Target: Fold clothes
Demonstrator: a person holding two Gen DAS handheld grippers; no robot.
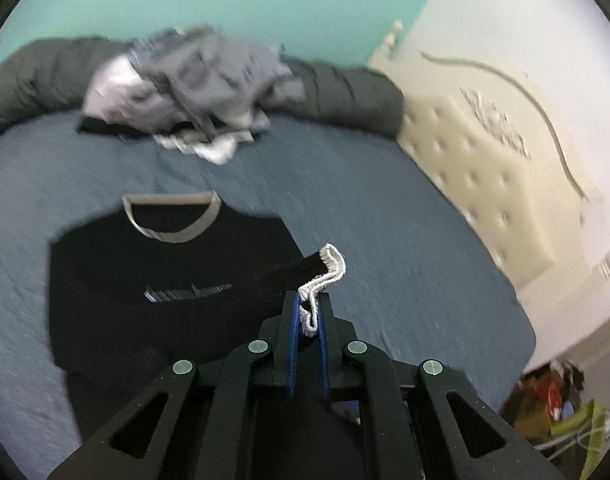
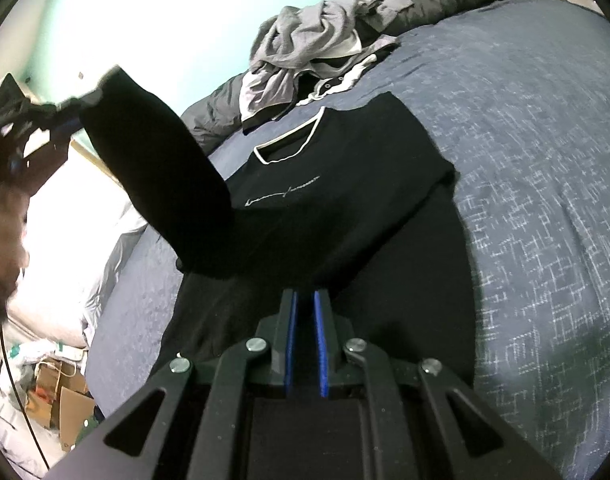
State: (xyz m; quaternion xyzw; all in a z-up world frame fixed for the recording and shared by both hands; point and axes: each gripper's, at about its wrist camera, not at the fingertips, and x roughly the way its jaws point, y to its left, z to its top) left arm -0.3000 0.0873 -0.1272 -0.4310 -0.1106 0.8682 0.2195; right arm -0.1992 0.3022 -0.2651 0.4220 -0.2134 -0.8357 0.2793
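Observation:
A black long-sleeved shirt [image 1: 165,280] with a pale collar lies face up on the blue bedspread [image 1: 385,220]. My left gripper [image 1: 310,304] is shut on the white-trimmed cuff [image 1: 329,272] of one sleeve and holds it above the shirt's right side. In the right wrist view that sleeve [image 2: 157,184] rises off the shirt [image 2: 345,184] toward the left gripper [image 2: 71,116] at the upper left. My right gripper [image 2: 304,300] hovers low over the shirt's lower half. Its pads stand close together with only a narrow gap, and nothing shows between them.
A crumpled pile of grey and white clothes [image 1: 193,88] [image 2: 313,40] sits at the far side of the bed against a rolled dark duvet [image 1: 345,92]. A cream tufted headboard [image 1: 485,184] stands to the right. Cardboard boxes [image 2: 65,396] and clutter lie on the floor.

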